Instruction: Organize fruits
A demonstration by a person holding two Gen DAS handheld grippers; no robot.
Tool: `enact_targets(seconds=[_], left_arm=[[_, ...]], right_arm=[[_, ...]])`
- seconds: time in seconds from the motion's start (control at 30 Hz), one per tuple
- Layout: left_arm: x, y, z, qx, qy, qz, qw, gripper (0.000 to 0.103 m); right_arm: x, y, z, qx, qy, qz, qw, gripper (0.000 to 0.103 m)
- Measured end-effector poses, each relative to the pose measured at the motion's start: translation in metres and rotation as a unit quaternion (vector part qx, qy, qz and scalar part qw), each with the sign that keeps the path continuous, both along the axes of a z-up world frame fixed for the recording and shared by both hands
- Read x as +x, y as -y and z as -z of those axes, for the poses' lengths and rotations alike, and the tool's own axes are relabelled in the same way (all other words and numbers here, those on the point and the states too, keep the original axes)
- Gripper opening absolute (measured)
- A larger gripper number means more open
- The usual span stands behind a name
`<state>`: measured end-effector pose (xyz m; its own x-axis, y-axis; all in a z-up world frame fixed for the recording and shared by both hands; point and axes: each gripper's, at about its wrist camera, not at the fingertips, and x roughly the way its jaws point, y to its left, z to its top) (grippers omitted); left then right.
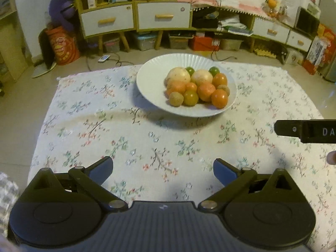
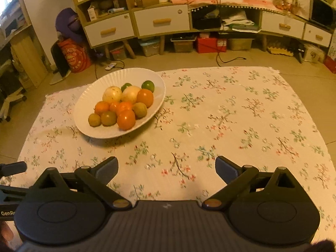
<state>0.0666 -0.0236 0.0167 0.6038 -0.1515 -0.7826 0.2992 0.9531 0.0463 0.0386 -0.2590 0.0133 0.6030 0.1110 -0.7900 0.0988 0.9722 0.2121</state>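
A white fluted plate (image 1: 151,77) (image 2: 92,92) stands on the floral cloth (image 1: 105,130) (image 2: 231,113), heaped with several fruits: oranges (image 1: 219,98) (image 2: 126,119), pale round ones (image 1: 178,76) (image 2: 112,94), green limes (image 1: 214,70) (image 2: 148,85) and small brownish ones (image 1: 175,98) (image 2: 94,119). My left gripper (image 1: 163,169) is open over bare cloth, well short of the plate, nothing between its fingers. My right gripper (image 2: 166,168) is open too, empty, with the plate ahead to its left. Part of the right gripper (image 1: 304,130) shows at the right edge of the left wrist view.
Beyond the cloth's far edge is bare floor, then a low cabinet (image 1: 163,16) (image 2: 161,21) with white drawers and boxes beneath. An orange bag (image 1: 63,46) (image 2: 74,56) stands at the left wall. Cables (image 1: 117,61) lie on the floor.
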Motion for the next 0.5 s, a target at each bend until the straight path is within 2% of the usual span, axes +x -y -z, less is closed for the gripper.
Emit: enact_targets(seconds=[0.2, 0.33, 0.5], left_arm=[[-0.007, 0.001, -0.002, 0.027, 0.006, -0.018, 0.9994, 0.094], [-0.009, -0.002, -0.007, 0.028, 0.013, -0.036, 0.9989, 0.094], [-0.011, -0.002, -0.013, 0.037, 0.024, -0.054, 0.9976, 0.094]], right_arm=[[-0.010, -0.014, -0.005, -0.032, 0.010, -0.005, 0.999, 0.102], [-0.010, -0.023, -0.007, -0.060, 0.017, -0.019, 0.998, 0.103], [-0.008, -0.032, -0.007, -0.069, 0.016, -0.023, 0.997, 0.103]])
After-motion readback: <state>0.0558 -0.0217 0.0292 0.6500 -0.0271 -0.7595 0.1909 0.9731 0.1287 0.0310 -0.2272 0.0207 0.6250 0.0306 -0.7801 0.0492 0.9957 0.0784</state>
